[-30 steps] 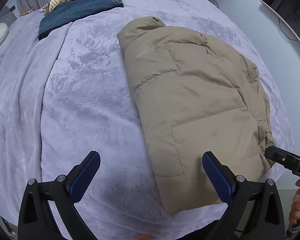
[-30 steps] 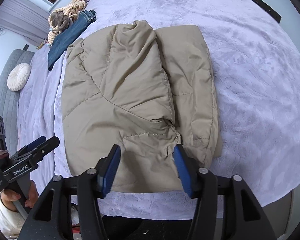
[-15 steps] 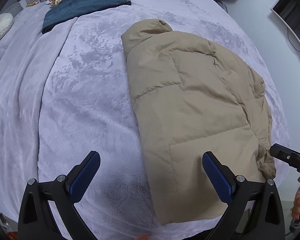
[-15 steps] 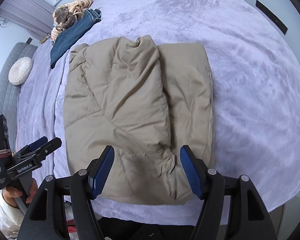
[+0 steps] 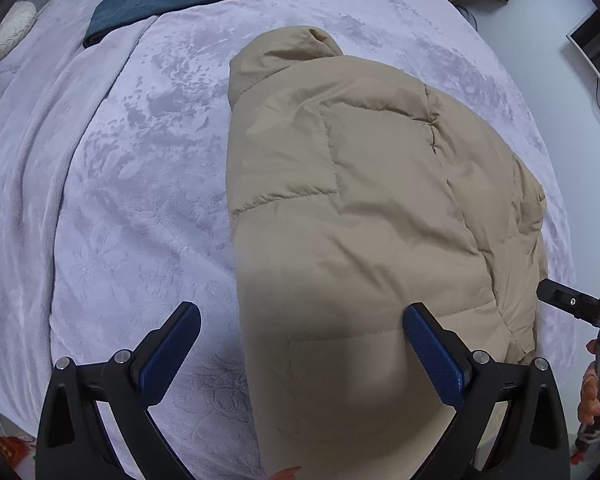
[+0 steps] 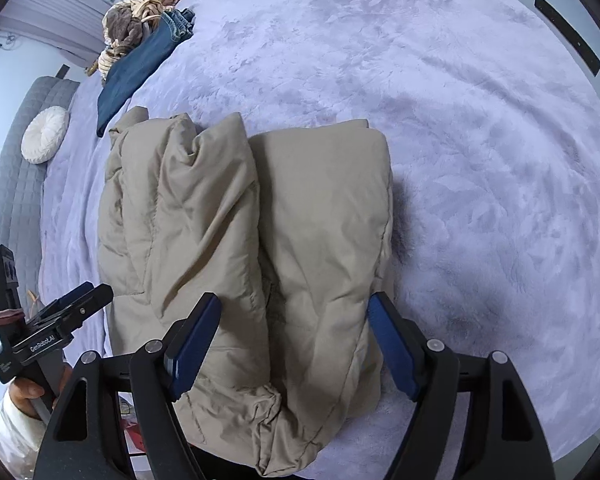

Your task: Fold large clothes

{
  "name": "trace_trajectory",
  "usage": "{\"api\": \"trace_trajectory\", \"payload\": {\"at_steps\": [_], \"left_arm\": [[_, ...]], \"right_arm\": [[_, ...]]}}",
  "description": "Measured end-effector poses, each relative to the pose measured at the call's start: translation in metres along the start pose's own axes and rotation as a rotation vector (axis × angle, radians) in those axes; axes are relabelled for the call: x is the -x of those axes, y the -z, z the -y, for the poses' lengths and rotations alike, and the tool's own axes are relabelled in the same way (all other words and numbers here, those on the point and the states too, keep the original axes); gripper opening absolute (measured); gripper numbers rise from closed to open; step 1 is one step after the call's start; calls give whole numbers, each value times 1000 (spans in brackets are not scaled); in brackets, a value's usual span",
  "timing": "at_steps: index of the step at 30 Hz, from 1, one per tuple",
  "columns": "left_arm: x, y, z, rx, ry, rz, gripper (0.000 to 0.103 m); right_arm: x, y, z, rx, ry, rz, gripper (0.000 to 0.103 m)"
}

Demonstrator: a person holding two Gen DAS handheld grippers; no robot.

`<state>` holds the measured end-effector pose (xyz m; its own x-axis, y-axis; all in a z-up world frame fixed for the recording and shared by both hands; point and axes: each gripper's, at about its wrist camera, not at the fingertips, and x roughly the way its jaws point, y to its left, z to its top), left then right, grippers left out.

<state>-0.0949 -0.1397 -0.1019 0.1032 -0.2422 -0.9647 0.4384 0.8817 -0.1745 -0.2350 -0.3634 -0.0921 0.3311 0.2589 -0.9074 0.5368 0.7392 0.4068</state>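
Observation:
A tan puffer jacket (image 5: pixel 372 216) lies on the lilac bedspread (image 5: pixel 132 216), its collar far from me and its hem at the near bed edge. In the right wrist view the jacket (image 6: pixel 260 240) has both sleeves laid lengthwise on its body. My left gripper (image 5: pixel 300 346) is open wide above the jacket's near left corner, with nothing gripped. It also shows as the left gripper (image 6: pixel 74 300) held in a hand. My right gripper (image 6: pixel 292 344) hovers over the hem with its jaws opening. Fabric lies below between them, but the pads do not press it.
Folded blue jeans (image 6: pixel 140 64) and a heap of striped and brown clothes (image 6: pixel 140 20) lie at the bed's far side. A round white cushion (image 6: pixel 46 134) rests by a grey padded headboard (image 6: pixel 16 192). The bed edge runs just under both grippers.
The right jaws have widened and shifted right along the hem, away from the sleeve cuff. The left gripper has moved right, so the jacket corner now lies between its fingers.

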Motion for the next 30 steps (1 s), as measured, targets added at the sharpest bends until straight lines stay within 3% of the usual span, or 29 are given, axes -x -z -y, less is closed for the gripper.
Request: {"api": "trace_trajectory", "payload": {"at_steps": [6,9,14,15,16,21,25,30], "left_arm": [[-7,-4,7,8,20,-7,102],[-11,-6,9,10,18,-14,102],[-14,-7,13,3,13,-22,102],[-15,-8,13,3,12,-23,102],[-15,-9,13,3,12,-25,102],[-17,-11,13,0,16,-32,102],[-19,-16,10,0,57,-33,102],[-21,-33,-21,55,239,-1,102]], "right_arm": [[-3,-15,24,-64,-115,16,82],[-8,-20,32,-70,-126,31,85],[-36,-28,54,-166,-223,-27,87],[-38,-29,54,-166,-246,-29,91],[-38,-30,53,-157,-264,-29,103],[-31,-35,38,-66,-355,-27,103],[-40,-39,19,42,-311,-99,103],[-58,-47,12,87,-244,-146,103]]}}
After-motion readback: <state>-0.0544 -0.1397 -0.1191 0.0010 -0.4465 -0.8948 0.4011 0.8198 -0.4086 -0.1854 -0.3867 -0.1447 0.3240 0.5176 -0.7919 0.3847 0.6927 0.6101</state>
